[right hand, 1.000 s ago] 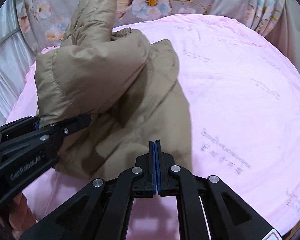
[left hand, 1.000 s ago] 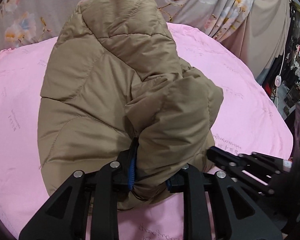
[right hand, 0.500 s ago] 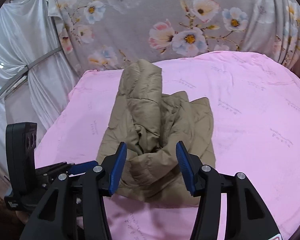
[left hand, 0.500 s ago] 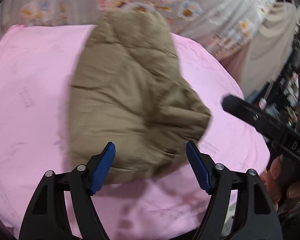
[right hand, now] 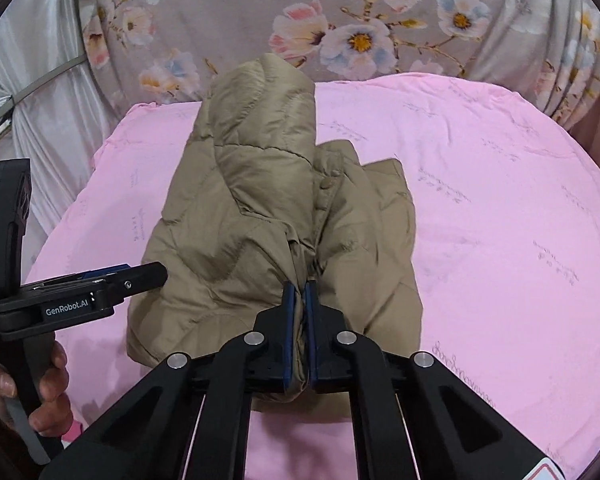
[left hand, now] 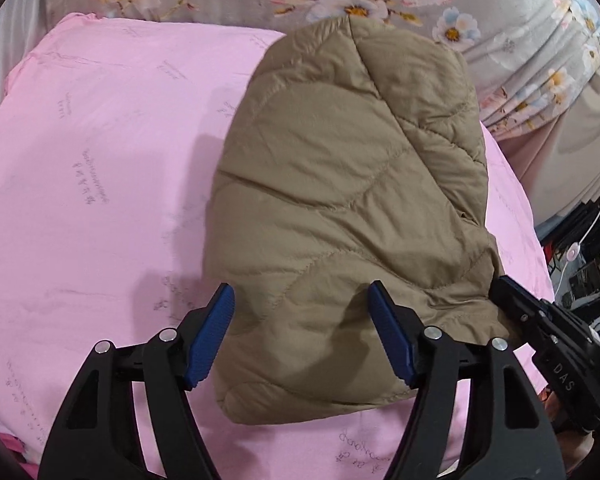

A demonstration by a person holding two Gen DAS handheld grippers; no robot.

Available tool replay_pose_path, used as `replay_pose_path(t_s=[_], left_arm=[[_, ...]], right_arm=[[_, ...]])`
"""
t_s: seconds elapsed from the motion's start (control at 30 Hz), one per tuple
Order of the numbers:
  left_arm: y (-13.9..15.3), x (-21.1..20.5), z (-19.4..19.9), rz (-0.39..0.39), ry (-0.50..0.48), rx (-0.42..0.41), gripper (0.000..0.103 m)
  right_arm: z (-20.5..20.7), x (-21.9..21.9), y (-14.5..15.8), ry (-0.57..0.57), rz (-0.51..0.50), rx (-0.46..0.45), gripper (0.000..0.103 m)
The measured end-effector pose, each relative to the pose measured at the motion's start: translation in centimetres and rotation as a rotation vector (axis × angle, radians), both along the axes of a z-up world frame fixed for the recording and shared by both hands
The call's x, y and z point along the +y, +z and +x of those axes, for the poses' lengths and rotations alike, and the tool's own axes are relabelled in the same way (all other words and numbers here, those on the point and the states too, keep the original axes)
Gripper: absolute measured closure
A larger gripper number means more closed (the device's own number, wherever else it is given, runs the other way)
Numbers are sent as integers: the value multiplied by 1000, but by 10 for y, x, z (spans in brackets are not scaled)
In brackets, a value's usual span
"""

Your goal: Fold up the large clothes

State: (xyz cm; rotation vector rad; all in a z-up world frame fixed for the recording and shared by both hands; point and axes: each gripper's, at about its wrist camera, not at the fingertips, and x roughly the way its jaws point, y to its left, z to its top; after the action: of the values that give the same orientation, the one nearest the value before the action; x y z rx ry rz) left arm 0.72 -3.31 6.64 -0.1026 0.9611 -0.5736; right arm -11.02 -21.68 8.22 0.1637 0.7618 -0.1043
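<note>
Already the right gripper [right hand: 299, 320] has its blue pads pressed together on a bunched ridge of tan fabric at the near edge of the quilted jacket [right hand: 268, 216], the pinch sitting where two folded layers meet in a crease. Beside it, the left gripper [left hand: 300, 336] stands spread over the near left part of the same bundle, its jaws closing slightly, with padded cloth between them but neither pad pressing on it. The jacket lies as a thick, partly folded heap on the pink bedsheet [right hand: 500, 208], one long quilted panel running away toward the floral curtain [right hand: 340, 20] at the back, and a looser flap spilling out to the right. By the look of it, the work is in the later folding stage: the garment is already doubled, and the hands seem to be taking hold of the near edge for another fold or a tidy-up. Next, the left jaws would need to bite the edge on their side, so that both corners lift evenly; puffy filling tends to spring back and slip.
</note>
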Motion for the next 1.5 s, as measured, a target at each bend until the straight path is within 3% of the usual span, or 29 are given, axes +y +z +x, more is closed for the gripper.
replay_pose_path(t_s=[0.47,0.57,0.97,1.07,1.13,1.23,1.37,1.4,1.43,1.5], left_arm=[[-20,-65,-20,216,-61,-125,27],[-25,-73,-16,218,-67,-118,26],[-39,-82,-18,234,-57,-147,27],[-21,-66,-21,177,-78,-128,39],[-2,-48,-18,120,-69,-132,39],[31,-25,-5,72,-9,-198,42],[59,-15,30,-11,77,-189,76],[62,-17,40,-11,89,-175,83],[63,-19,55,-21,91,-144,96],[60,-22,77,-43,84,-86,100]], right_arm=[[7,-37,-74,-100,51,133,102],[10,-42,-87,-109,68,143,103],[10,-57,-93,-104,148,114,103],[-2,-58,-69,-111,145,98,97],[-10,-55,-41,-104,119,39,92],[-10,-56,3,-73,160,-64,86],[24,-55,46,-66,175,-143,56],[37,-53,52,-76,167,-144,52],[52,-51,55,-82,161,-132,47],[75,-52,54,-100,169,-105,45]])
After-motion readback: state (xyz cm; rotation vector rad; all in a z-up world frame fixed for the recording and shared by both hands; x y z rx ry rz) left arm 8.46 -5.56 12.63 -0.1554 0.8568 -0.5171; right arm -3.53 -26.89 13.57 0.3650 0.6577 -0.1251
